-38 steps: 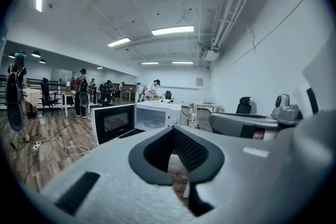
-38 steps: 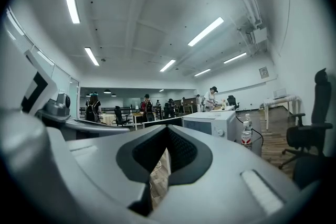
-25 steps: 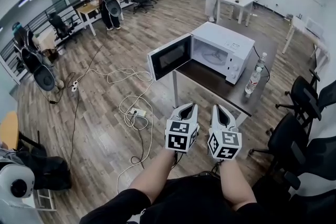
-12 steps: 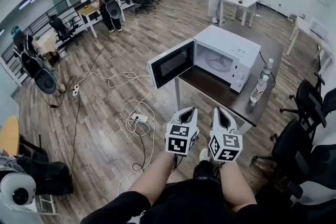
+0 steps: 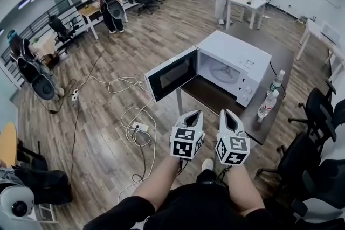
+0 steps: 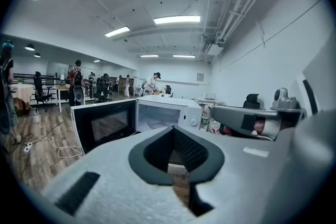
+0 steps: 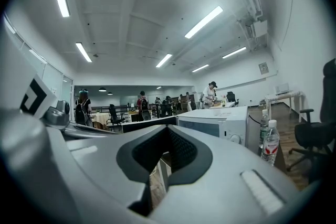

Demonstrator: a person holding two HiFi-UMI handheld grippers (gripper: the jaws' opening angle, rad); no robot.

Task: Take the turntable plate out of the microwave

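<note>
A white microwave (image 5: 237, 59) stands on a dark table (image 5: 213, 97), its black-windowed door (image 5: 171, 74) swung wide open to the left. The glass turntable plate (image 5: 223, 72) lies flat inside the cavity. My left gripper (image 5: 193, 115) and right gripper (image 5: 226, 114) hover side by side in front of the table's near edge, short of the microwave, both shut and empty. In the left gripper view the left gripper (image 6: 172, 131) points at the open door (image 6: 105, 123) and cavity (image 6: 155, 119). In the right gripper view the right gripper (image 7: 167, 127) faces the microwave's (image 7: 220, 123) control side.
Two water bottles (image 5: 268, 105) (image 5: 276, 82) stand on the table right of the microwave. Cables and a power strip (image 5: 137, 127) lie on the wooden floor to the left. Black office chairs (image 5: 318, 110) crowd the right side. People work at desks far behind.
The microwave and table have come nearer as both grippers advanced together toward them. A second bottle has come into view. Both grippers stay shut.
</note>
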